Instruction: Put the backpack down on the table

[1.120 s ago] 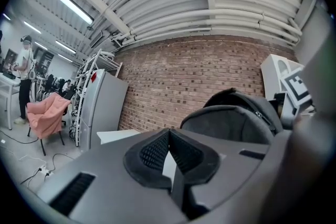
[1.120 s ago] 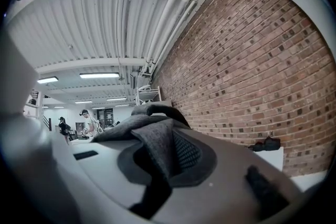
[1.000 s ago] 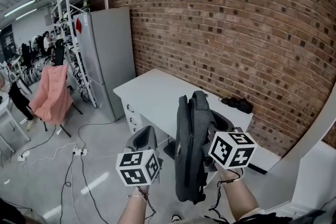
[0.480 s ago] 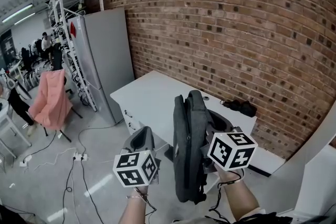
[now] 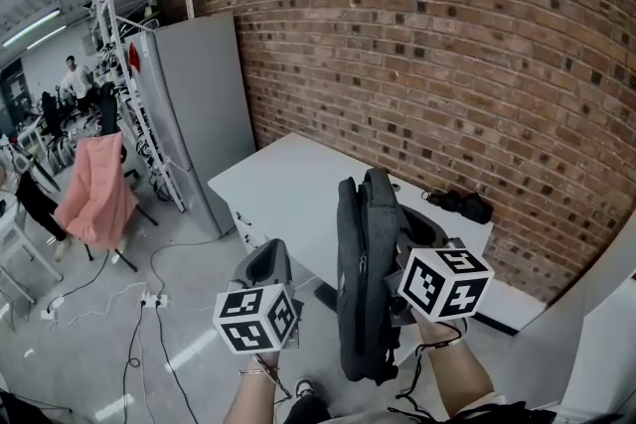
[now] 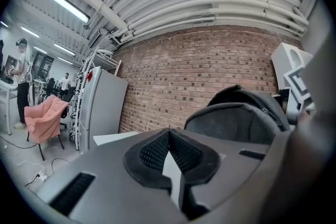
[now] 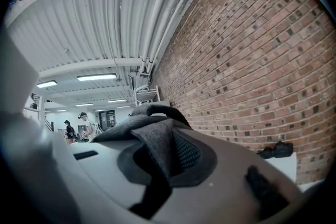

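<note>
Right hand-held gripper [image 7: 167,152] pinches the backpack [image 5: 360,283] by its grey strap [image 7: 153,150] so it hangs upright, clear of the desk [image 5: 288,184] ahead — left hand-held gripper [image 6: 169,153] pressed together, empty, probably spare for steadying.

Bright, even indoor light. Source: strip lamps [image 6: 68,5] high and left of my left gripper [image 6: 169,136], and more overhead lamps [image 7: 97,77] up and left of my right gripper [image 7: 167,152]. Shadows soft. No glare on the brick wall [image 5: 447,65] ahead of both. Gripper views bow hard, black at the corners; my jaw housings nearest the lens go soft. The backpack [image 5: 363,293] just left of my right gripper reads dark, zip line legible.
</note>
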Tool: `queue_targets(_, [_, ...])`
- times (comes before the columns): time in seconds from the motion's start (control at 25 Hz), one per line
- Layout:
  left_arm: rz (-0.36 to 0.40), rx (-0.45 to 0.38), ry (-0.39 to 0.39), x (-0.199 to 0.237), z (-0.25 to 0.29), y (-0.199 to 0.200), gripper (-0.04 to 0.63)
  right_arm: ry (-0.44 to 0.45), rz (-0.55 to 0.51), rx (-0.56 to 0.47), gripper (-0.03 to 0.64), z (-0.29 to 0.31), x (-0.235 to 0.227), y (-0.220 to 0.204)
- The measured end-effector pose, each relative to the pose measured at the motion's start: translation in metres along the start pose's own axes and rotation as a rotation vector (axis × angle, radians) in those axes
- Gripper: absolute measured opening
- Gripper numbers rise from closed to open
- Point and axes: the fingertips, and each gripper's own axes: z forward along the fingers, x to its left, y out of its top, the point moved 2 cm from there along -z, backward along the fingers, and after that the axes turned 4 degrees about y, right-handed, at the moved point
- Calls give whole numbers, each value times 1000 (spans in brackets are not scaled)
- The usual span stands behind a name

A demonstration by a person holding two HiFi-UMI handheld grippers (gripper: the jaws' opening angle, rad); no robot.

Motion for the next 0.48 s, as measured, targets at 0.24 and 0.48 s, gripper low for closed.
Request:
queue_targets(0.24, [-24, 7, -18, 6, 27, -7, 12, -24, 6, 9, 44, 16, -15, -3])
queue_targets(0.48, [-24, 17, -53, 15, 66, -9, 12, -52, 3, 18, 44, 43, -28, -6])
